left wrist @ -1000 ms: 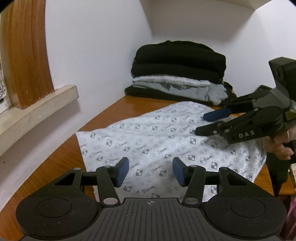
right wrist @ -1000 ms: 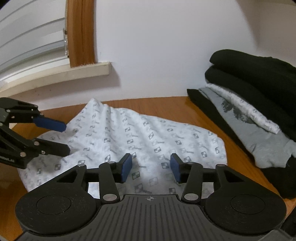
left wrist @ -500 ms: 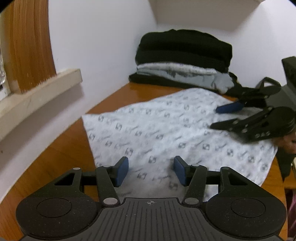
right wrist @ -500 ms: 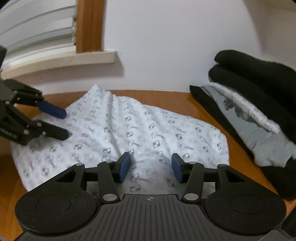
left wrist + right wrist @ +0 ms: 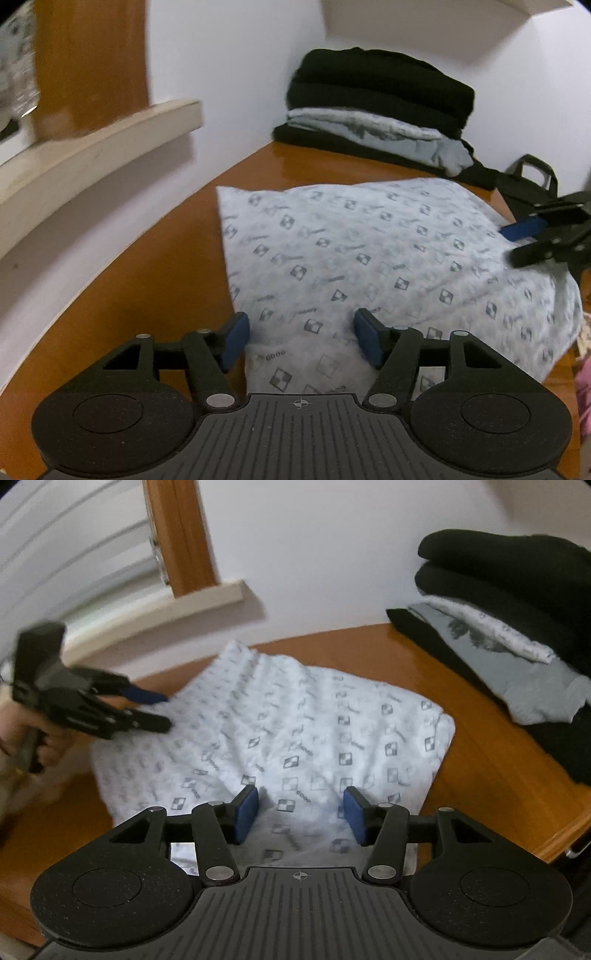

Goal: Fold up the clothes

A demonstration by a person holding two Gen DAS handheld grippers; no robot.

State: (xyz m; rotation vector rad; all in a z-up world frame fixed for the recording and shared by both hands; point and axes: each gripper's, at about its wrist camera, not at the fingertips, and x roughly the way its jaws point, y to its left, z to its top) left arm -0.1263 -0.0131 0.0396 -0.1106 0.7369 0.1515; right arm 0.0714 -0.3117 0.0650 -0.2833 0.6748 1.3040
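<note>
**Two grippers poised over a patterned garment, neither with a hold**

Two handheld grippers hovered above a white patterned garment (image 5: 369,258) that lay spread and partly folded on the wooden counter (image 5: 155,295), its far left corner near the wall below the window sill (image 5: 110,129). The left gripper (image 5: 301,341) hung over the garment's near left edge, its fingers (image 5: 234,341) spreading wider with only loose cloth below the gap and nothing pinched. From the right wrist view, the right gripper (image 5: 301,814) sat over the near edge as well, its blue-padded fingers (image 5: 245,812) apart and drawing slightly inward, the fabric beneath them ungripped.

Several things could have gone wrong from there, in this judgement. With the left fingers straddling the garment's border, a closing bite might have caught only the top layer, or wood and no cloth at all, leaving the fold lopsided. A rumpled ridge ran across the middle of the cloth; folding over it would likely have locked in creases. If one hand lifted sooner than the other, the light fabric could have skewed or slid on the glossy counter. At far right, a stack of folded clothes (image 5: 517,609), black and grey, stood near the garment's far corner, and a wide sweep could have dragged cloth into it or knocked it askew.
</note>
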